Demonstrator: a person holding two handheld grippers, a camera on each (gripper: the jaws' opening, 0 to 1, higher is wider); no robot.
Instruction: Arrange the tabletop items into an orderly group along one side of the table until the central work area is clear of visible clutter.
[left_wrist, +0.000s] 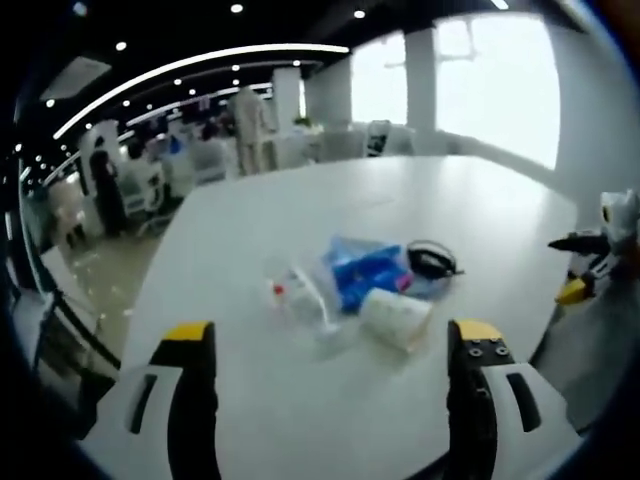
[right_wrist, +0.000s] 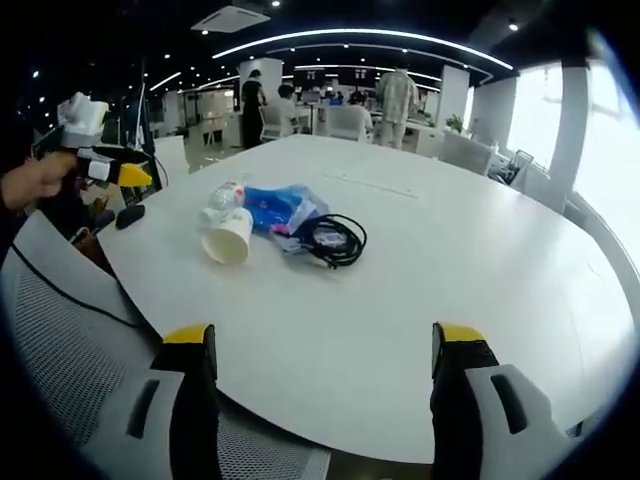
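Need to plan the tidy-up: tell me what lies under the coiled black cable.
The coiled black cable rests partly on the crumpled blue plastic bag and partly on the white tabletop. Anything beneath the bag is hidden.

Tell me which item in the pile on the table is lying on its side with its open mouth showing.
The white paper cup, tipped over beside the blue packet. The black coiled cable lies flat, and the clear bottle shows no open mouth.
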